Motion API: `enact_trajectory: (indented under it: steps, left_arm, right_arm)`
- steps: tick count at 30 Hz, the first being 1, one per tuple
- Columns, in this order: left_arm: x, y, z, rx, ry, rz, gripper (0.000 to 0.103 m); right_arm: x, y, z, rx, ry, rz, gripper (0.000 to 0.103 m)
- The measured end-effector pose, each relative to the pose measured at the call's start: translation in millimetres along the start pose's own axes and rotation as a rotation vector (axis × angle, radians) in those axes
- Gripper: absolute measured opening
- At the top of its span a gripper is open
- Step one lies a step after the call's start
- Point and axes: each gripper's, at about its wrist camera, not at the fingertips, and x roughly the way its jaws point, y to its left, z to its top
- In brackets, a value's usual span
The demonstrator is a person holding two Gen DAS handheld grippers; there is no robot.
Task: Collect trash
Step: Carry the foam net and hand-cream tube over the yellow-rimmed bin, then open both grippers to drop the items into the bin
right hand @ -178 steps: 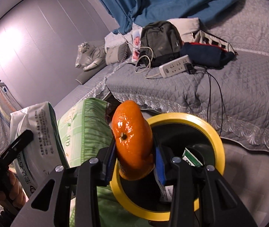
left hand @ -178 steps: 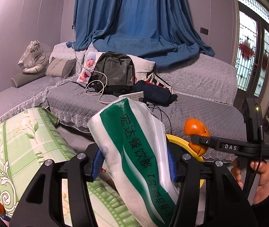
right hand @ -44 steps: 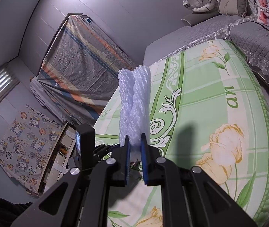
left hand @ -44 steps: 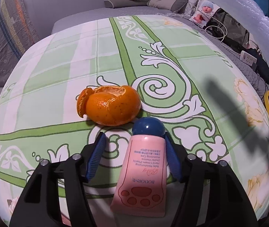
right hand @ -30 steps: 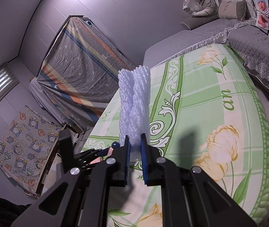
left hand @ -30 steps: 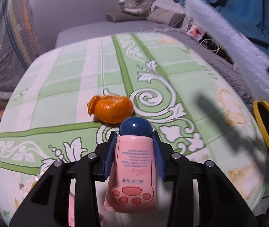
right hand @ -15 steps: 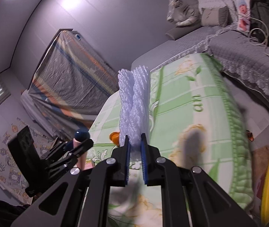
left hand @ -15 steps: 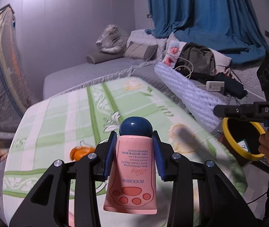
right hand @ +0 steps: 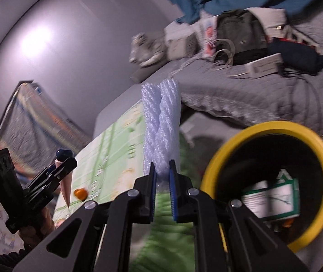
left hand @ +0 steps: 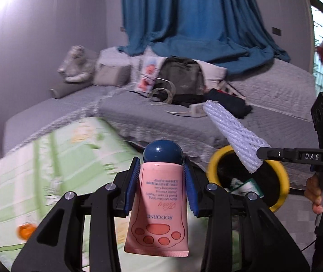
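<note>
Left wrist view: a tube (left hand: 159,206) is gripped by the left gripper (left hand: 160,190); foam (right hand: 161,127), clamped in the right gripper (right hand: 162,192), is best released once centred over the bin (right hand: 320,149).

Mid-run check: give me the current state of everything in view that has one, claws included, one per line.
Left claw: shut on the hand cream tube.
Hand cream tube: gripped, cap on, cap pointing away from the camera.
Right claw: shut on the foam net.
Foam net: pinched at its base, sticking out from the claw.
Trash bin: open, trash already inside.
Orange peel: lying on the table, uncollected.
Table: covered by a green patterned cloth.
</note>
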Motion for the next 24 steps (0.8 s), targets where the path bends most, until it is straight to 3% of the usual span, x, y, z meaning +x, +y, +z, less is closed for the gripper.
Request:
enact_trajectory:
  steps: [4, 13, 15, 16, 17, 19, 24]
  left_arm:
    - [44, -34, 7, 0.013, 0.029, -0.08, 0.036]
    - [128, -106, 3, 0.004, 0.122, -0.2, 0.036]
    - [134, -109, 4, -0.029, 0.126, -0.187, 0.053]
    - [133, -108, 4, -0.048, 0.118, -0.182, 0.08]
    - [129, -102, 5, -0.088, 0.093, -0.167, 0.09]
    - [125, -94, 6, -0.138, 0.066, -0.153, 0.09]
    - [98, -50, 3, -0.266, 0.024, -0.088, 0.09]
  right_arm:
    - [-17, -39, -1, 0.047, -0.052, -0.16, 0.01]
    - [-15, -114, -15, 0.181, -0.029, -0.244, 0.011]
    - [-17, -123, -18, 0.188, -0.024, -0.271, 0.016]
    - [-17, -127, -19, 0.193, -0.021, -0.287, 0.02]
    - [-19, -131, -20, 0.201, -0.024, -0.302, 0.023]
    - [-27, -139, -21, 0.222, -0.046, -0.335, 0.047]
    - [-47, -136, -18, 0.21, -0.12, -0.36, 0.061]
